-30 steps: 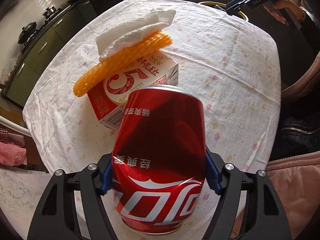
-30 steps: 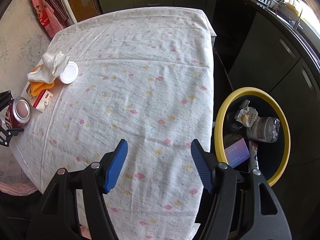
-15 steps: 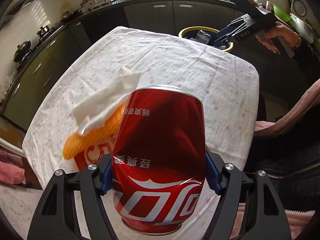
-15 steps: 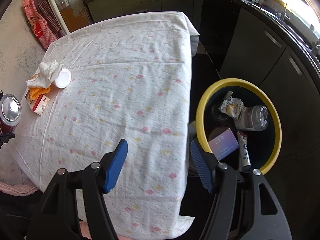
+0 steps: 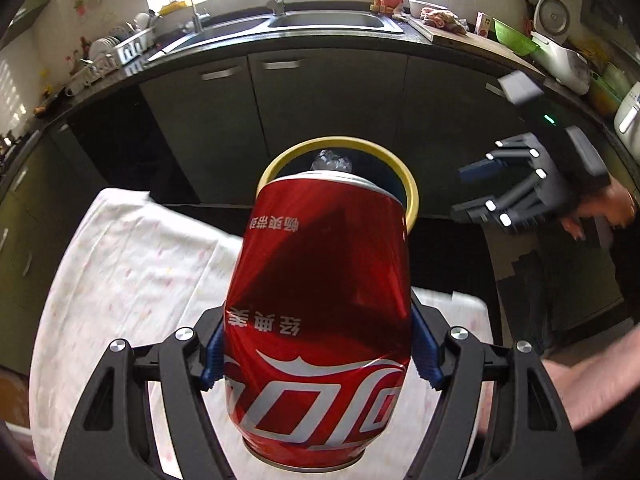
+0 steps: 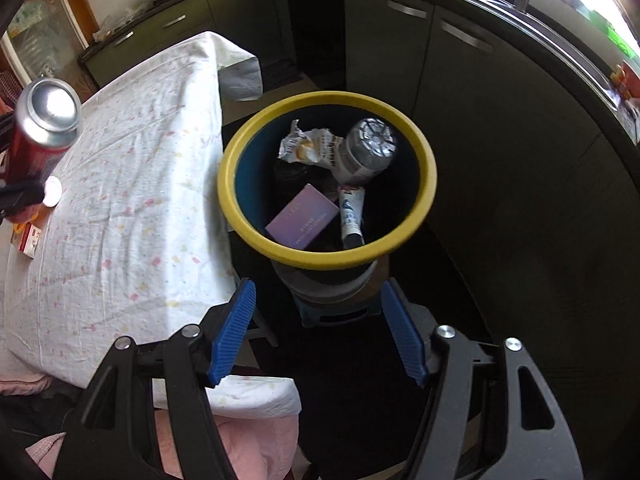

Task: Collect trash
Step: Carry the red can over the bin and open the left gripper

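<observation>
My left gripper is shut on a dented red cola can and holds it in the air above the table, pointing toward the yellow-rimmed trash bin. The can also shows at the far left of the right wrist view. My right gripper is open and empty, off the table's edge and just in front of the bin, which holds several pieces of trash. The right gripper also shows at the right of the left wrist view.
The table with a white flowered cloth lies left of the bin. A white lid and a red carton lie at its far left side. Dark kitchen cabinets and a sink counter stand behind the bin.
My left gripper has lifted the can off the table and swung it toward the bin. My right gripper has moved off the table toward the bin.
</observation>
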Demonstrator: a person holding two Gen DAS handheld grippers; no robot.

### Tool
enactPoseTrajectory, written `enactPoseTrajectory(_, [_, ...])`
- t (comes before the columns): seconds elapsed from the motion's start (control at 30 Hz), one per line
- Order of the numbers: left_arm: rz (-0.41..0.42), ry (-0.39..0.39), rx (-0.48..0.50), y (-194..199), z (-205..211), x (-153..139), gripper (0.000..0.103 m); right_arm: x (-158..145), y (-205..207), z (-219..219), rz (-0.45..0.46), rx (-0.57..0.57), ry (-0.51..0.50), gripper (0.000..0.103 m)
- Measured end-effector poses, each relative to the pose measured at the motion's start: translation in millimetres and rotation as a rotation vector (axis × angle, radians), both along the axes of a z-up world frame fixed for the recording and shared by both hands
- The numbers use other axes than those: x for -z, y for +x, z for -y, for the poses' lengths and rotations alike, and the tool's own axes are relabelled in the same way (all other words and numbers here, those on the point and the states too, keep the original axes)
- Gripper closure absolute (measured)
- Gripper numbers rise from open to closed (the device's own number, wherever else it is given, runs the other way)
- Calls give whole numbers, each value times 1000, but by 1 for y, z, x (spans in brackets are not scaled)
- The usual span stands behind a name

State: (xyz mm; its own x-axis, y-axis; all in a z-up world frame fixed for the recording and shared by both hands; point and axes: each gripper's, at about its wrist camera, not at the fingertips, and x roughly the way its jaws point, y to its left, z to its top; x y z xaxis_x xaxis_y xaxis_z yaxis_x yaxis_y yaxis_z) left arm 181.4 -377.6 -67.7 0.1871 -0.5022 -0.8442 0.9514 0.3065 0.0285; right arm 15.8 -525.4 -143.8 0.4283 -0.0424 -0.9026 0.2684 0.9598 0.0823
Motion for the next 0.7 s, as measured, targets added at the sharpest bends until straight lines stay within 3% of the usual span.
enactPoseTrajectory(0.27, [-37,26,-11,38,122,37,31,11,1,18,-9,14,26,40])
enactPoseTrajectory(0.4, [-14,37,-81,54,153,53,22,12,6,18,-10,10,27,40])
enactPoseTrajectory(0.53, [-32,-30,-142,51,133,39,22,12,8,12,1,-10,32,40])
enactPoseTrajectory(0.6, [0,-74,-165,40,105,26,22,13,9,10,5,-13,38,40])
enactPoseTrajectory(0.7, [0,-161,-221,22,52,5,13,15,13,7,8,-16,41,40])
